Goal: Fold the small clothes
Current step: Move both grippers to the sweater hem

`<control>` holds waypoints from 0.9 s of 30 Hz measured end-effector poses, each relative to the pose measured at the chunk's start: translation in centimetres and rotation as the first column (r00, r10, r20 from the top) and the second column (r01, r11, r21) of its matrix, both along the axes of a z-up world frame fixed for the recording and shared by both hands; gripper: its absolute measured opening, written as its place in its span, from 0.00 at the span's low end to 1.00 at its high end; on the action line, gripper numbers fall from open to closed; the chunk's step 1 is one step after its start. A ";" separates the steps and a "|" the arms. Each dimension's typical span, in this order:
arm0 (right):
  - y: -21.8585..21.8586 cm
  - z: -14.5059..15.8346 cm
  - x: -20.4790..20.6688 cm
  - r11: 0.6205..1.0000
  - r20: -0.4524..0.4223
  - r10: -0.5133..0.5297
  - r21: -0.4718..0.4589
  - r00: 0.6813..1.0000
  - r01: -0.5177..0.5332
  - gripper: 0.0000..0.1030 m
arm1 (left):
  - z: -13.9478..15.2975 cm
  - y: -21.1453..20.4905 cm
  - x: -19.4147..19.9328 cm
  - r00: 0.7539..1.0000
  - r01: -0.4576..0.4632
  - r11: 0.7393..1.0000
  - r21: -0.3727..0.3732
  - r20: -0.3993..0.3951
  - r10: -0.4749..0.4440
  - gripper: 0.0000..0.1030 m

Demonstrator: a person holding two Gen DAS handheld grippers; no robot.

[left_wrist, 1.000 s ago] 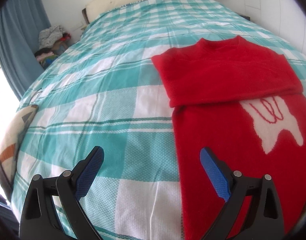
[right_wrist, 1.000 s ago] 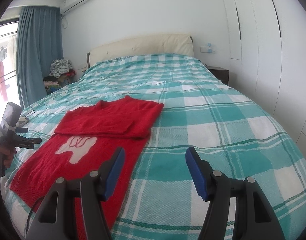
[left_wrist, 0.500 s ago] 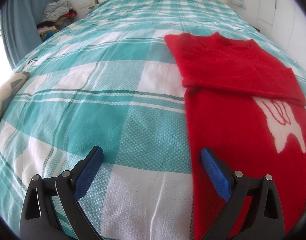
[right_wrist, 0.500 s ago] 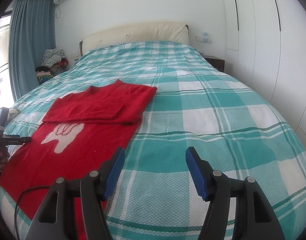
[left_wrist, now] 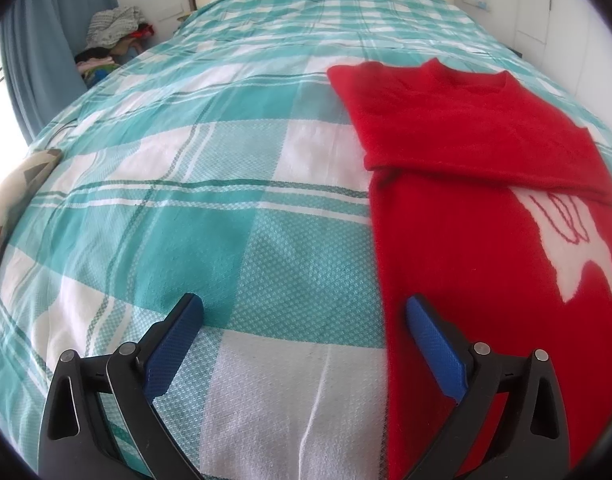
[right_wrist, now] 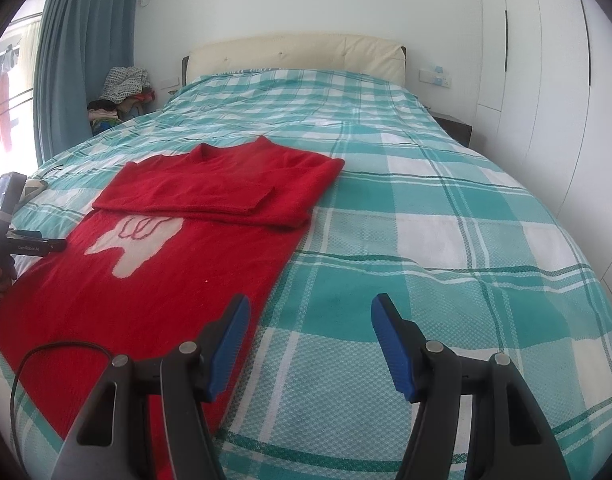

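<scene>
A red sweater point(right_wrist: 178, 276) is lying flat on the teal-and-white checked bedspread point(right_wrist: 445, 240) of a bed, its sleeves folded across the chest so that they are covering the top of a white knitted motif point(right_wrist: 136, 246) outlined in red thread. The motif carries no readable lettering.

The left gripper point(left_wrist: 304, 312) is hanging over the sweater's left edge: one blue pad is showing over the bedspread and the other over the red knit, and its jaws are standing wide apart with nothing between them.

The right gripper point(right_wrist: 309, 312) is hovering over the sweater's opposite edge, its jaws likewise parted and gripping nothing, one pad showing above the red fabric and one above the checks.

In the right wrist view the left gripper's black body is showing at the frame's left edge, and white lettering on it point(right_wrist: 28, 247) is reading roughly "GenRobot.AI", though it is small. A pile of clothes point(right_wrist: 120, 94) is sitting beside the blue curtain point(right_wrist: 78, 60).
</scene>
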State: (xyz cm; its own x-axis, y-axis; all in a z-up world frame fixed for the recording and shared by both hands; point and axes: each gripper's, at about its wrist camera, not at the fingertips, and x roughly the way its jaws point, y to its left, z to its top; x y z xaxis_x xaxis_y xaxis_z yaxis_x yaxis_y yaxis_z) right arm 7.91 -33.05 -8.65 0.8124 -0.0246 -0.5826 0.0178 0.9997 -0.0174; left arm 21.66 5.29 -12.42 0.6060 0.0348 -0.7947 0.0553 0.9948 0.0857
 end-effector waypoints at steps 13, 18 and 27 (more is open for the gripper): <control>-1.4 2.8 -1.8 0.999 0.070 -0.036 0.006 0.997 0.035 0.61 | -0.1 0.6 0.0 1.000 -0.003 0.999 -0.035 -0.007 0.002 0.99; -4.3 11.8 -8.0 0.989 0.231 -0.034 -0.130 0.972 0.066 0.61 | 1.3 1.6 -0.7 1.000 -0.009 0.997 -0.080 0.018 0.010 0.99; -5.6 22.1 -17.7 0.924 0.253 0.119 -0.381 0.960 -0.015 0.72 | 4.0 2.1 -7.4 0.983 0.175 0.960 -0.218 -0.021 -0.184 0.98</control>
State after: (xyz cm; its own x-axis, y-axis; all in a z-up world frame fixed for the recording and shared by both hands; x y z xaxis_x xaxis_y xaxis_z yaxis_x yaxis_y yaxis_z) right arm -9.78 -38.62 13.43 0.9429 -0.1370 -0.3035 0.0075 0.9199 -0.3921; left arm 14.25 7.38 -8.44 0.5542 -0.2455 -0.7954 0.2333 0.9630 -0.1347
